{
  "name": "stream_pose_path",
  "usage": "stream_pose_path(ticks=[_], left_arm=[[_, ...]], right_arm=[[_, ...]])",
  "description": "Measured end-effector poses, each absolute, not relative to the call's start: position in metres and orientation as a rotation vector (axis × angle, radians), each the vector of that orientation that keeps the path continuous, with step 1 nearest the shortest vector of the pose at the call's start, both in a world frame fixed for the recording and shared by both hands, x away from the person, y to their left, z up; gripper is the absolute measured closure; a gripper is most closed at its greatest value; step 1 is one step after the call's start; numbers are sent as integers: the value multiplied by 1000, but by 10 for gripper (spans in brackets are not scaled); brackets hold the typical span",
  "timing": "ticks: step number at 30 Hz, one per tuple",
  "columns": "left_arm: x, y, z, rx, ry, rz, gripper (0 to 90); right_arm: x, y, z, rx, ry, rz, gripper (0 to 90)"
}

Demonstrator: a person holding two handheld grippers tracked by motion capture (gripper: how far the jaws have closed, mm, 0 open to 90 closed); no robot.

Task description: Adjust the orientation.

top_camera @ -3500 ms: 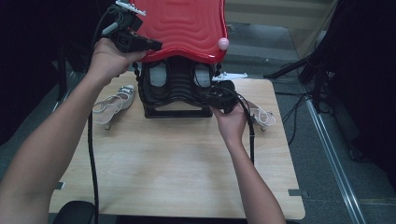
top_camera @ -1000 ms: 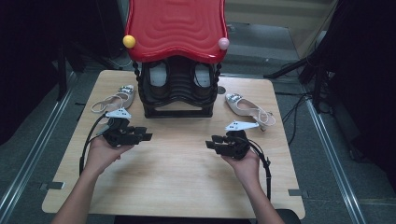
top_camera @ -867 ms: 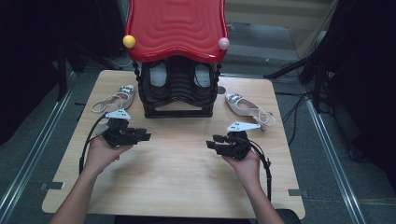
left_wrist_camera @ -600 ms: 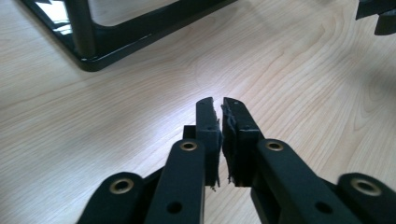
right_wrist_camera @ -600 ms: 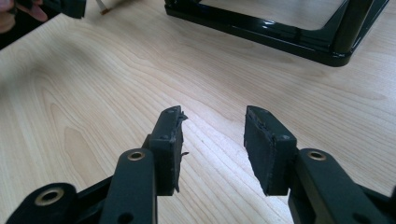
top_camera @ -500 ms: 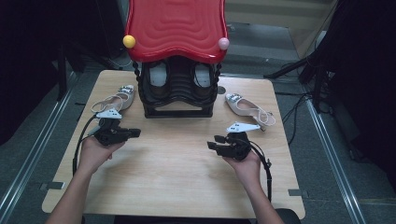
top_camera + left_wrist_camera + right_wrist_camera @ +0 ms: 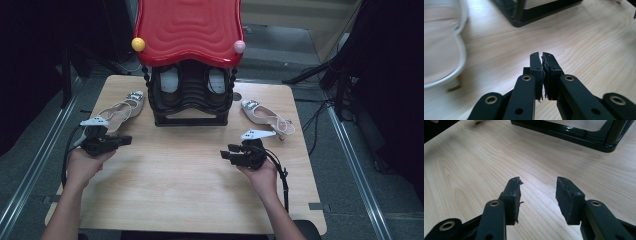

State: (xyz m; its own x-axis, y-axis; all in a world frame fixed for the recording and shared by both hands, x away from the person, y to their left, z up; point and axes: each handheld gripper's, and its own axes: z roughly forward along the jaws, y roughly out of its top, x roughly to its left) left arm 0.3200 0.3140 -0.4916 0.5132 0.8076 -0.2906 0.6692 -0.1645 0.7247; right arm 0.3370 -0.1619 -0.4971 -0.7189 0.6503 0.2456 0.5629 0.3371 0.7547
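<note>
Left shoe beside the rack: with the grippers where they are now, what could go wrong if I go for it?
The left gripper sits close to the left shoe with its jaws shut and empty; going in like that would likely push the shoe rather than grasp it. Its thin strap could snag a jaw. The red lid overhangs the rack, so lifting a shoe high nearby may strike it.

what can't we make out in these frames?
- Rack upper shelves: high view, hidden under the red lid.
- Shoes inside the rack: high view, dark and half covered; type unclear.
- Left shoe: left gripper view, blurred and cut off by the left edge.
- Right shoe buckle detail: high view, too small.
- Left gripper: jaws shut, nothing between them; right gripper: open, empty.
</note>
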Motion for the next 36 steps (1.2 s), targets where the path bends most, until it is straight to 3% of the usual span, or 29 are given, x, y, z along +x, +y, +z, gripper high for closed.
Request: stream_pose_path(ticks=[8,22,36], left_arm=[[313,344,-496,1871,1313,264,872],[333,392,-515,1758,1513,301,875],[351,381,-517,1739,1535,286,878]], right_arm=[[344,-156,-499,1117,2516,1341,567],[343,-157,-501,1130,2517,1313,575],[337,-170,-501,1169,2476,1306,574]])
